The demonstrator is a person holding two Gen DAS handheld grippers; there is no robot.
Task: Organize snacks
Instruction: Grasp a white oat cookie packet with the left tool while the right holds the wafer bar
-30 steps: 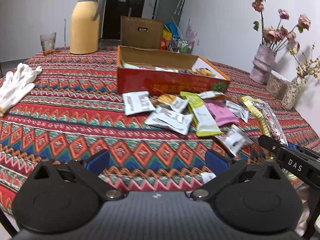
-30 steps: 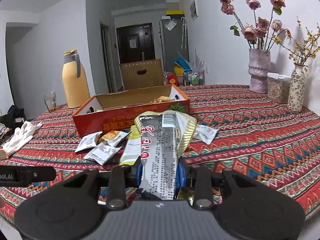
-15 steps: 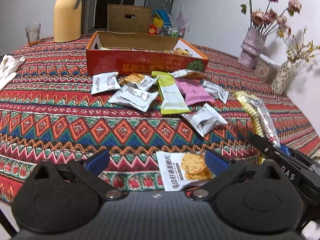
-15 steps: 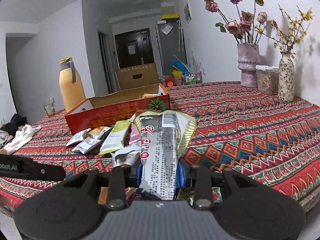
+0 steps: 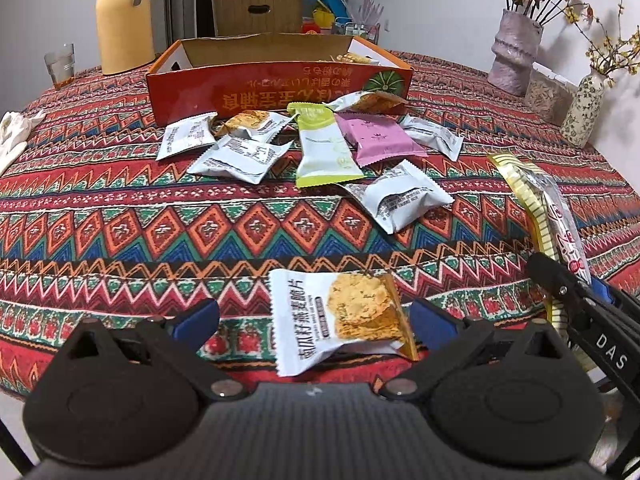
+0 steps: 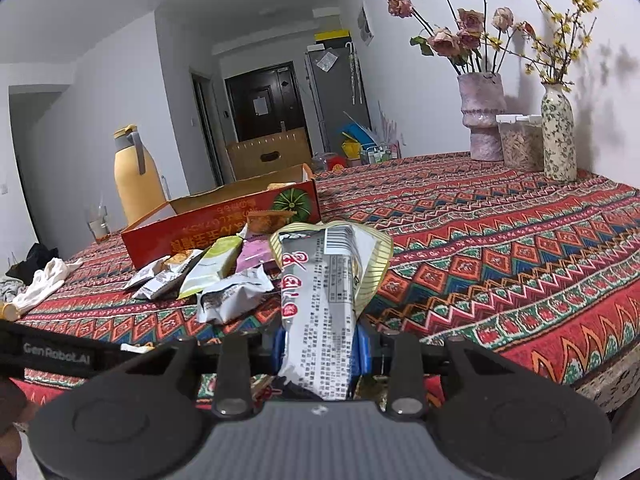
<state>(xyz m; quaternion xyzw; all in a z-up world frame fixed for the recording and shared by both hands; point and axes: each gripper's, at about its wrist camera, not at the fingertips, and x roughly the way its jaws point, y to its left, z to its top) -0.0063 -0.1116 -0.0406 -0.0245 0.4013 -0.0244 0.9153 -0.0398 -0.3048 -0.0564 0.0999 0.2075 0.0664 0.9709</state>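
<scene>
Left wrist: left gripper (image 5: 314,316) wide, cracker packet (image 5: 340,318) between fingers, ungripped. Right gripper (image 6: 320,346) clamped on long packet (image 6: 320,300). Box (image 5: 280,76) beyond fingertips, few snacks inside; loose packets (image 5: 304,148) remaining.

The bench (image 5: 100,216) carries a patterned red cloth. A yellow thermos jug (image 5: 122,20) stands at its far left edge, with a drinking glass (image 5: 60,65) just beside it. White gloves (image 5: 14,136) lie at the left rim. Two flower vases (image 6: 482,116) (image 6: 559,132) flank a clear lidded container (image 6: 520,142) by the wall. A cardboard box (image 5: 256,10) sits beyond the bench.
</scene>
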